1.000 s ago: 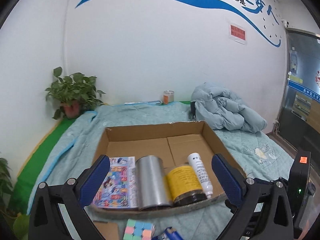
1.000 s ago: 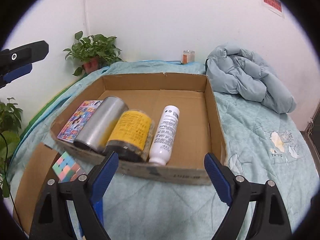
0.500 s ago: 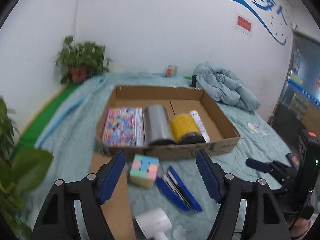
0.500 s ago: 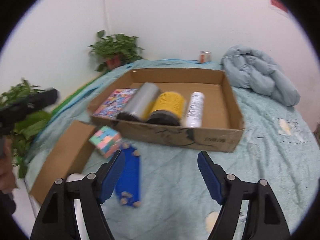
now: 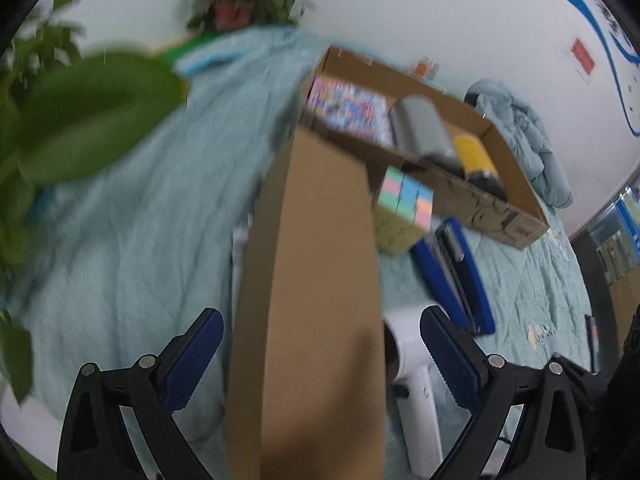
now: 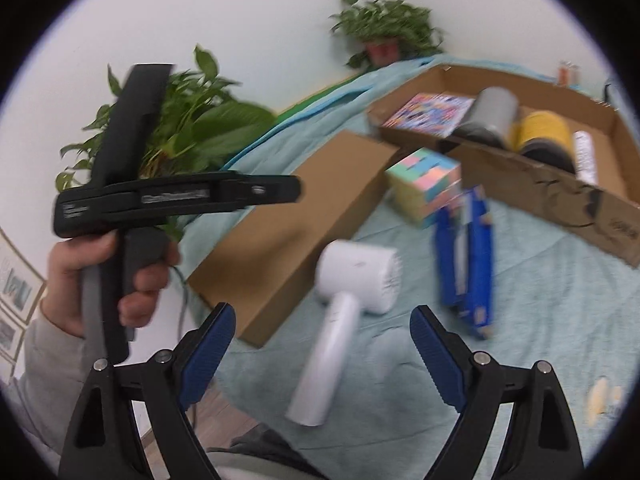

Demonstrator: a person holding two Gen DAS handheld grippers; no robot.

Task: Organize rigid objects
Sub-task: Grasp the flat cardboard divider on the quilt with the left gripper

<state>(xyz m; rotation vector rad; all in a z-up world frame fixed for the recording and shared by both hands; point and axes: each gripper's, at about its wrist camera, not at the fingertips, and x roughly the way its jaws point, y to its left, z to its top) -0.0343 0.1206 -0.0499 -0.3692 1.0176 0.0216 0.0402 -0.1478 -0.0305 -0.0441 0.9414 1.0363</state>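
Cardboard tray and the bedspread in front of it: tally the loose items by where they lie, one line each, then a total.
In the cardboard tray: 4 (picture book, grey can, yellow jar, white tube)
On the bedspread: 4 (pastel cube, blue stapler, white handheld appliance, flat brown box)
Total: 8

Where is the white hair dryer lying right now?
In the right wrist view the white hair dryer lies on the teal bedspread outside the cardboard tray, between the flat brown box and the blue stapler.
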